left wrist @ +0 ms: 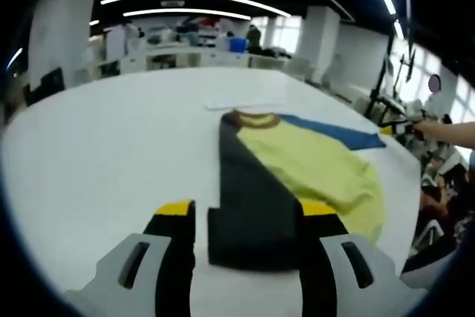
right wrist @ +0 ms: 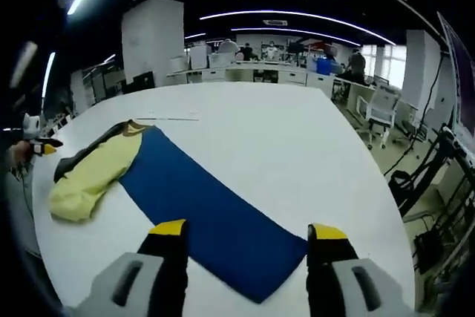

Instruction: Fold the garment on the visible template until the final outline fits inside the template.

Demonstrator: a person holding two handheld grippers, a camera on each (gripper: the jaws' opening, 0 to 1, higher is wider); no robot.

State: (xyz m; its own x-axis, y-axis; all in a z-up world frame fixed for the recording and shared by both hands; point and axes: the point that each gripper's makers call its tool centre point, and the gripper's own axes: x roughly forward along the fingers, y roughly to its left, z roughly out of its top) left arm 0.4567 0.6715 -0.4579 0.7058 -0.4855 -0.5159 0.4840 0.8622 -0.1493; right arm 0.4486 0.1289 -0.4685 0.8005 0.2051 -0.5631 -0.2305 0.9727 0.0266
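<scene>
Left hand-held gripper (left wrist: 247, 217): jaws apart, nothing between them, low over the counter (left wrist: 111, 146) at the near end of the garment (left wrist: 297, 176). We see no grip on the cloth.

Right hand-held gripper (right wrist: 247, 234): jaws likewise spread and empty, poised over the near end of the blue template (right wrist: 204, 217).

Out from the jaws: the garment, yellow with a dark panel and a brown collar, lies bunched along one long edge of the template, part on the blue, part on the bare counter. In the left gripper view a dark flap is laid over the yellow body, so we judge one lengthwise fold made.

Left to do, by our reading: the outline spills past the template edge, most of the blue is bare, and the yellow side is rumpled. The garment wants shifting inward and at least one more fold.
</scene>
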